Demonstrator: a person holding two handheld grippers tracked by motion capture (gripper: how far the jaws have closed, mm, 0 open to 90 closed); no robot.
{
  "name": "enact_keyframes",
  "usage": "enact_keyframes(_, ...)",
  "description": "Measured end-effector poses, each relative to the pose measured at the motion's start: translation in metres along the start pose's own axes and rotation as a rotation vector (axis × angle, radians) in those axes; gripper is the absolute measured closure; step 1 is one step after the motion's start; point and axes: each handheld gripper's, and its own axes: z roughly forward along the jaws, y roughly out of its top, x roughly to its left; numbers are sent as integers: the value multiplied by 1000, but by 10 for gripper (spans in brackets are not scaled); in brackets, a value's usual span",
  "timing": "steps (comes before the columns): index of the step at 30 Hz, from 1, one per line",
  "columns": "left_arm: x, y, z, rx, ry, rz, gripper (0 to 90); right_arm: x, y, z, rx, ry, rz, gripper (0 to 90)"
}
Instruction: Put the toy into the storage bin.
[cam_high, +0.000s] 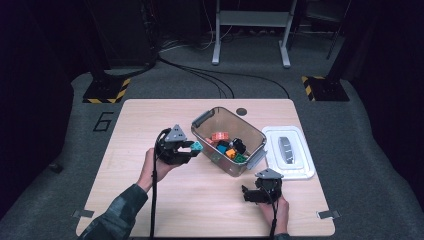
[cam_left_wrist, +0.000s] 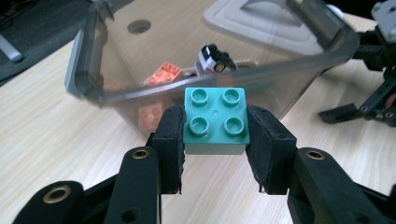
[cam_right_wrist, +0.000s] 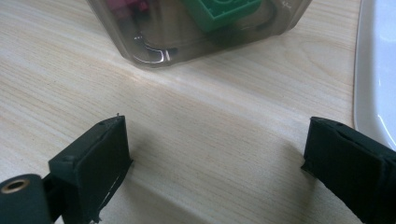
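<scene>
My left gripper (cam_left_wrist: 215, 126) has its jaws pinching a teal brick (cam_left_wrist: 215, 120) by two opposite side walls, studs up — the pads sit square on the flanks, and the brick looks level between them. The brick hangs clear of the surface (cam_high: 150, 130), just short of the near rim of the clear bin (cam_left_wrist: 219, 81), which stands straight ahead of the jaws and a little higher than the brick's studs in the left gripper view.

The step in hand, as I judge it, is carrying this brick over that rim and dropping it in with the others. To do it well I would keep the squeeze even and the wrist flat so the brick does not pivot between the pads, lift until its underside clears the rim, then travel forward until it is well over the open inside before I let the jaws part. Letting go too near the wall could bounce it back out onto the surface.

Beyond the rim, inside the bin, lie an orange brick (cam_left_wrist: 164, 73) and a small black-and-white piece (cam_left_wrist: 214, 59).

My right gripper (cam_right_wrist: 215, 154) rests low over the surface with its jaws spread wide and nothing between them; the bin's rounded corner is just ahead of them, a green brick (cam_right_wrist: 219, 11) visible through its wall, and the white lid (cam_right_wrist: 376, 70) lies off to their right.
</scene>
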Motion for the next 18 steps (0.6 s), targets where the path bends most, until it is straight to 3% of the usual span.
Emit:
enact_keyframes(7,-6,28,11,13,-31,32,590,0,0,0,0,0,1,59)
enact_keyframes(14,-21,51,36,52,-76,66,590,0,0,0,0,1,0,59)
enact_keyframes(18,-29,61,55,69,-127,54,589,0,0,0,-3,-3,7,58)
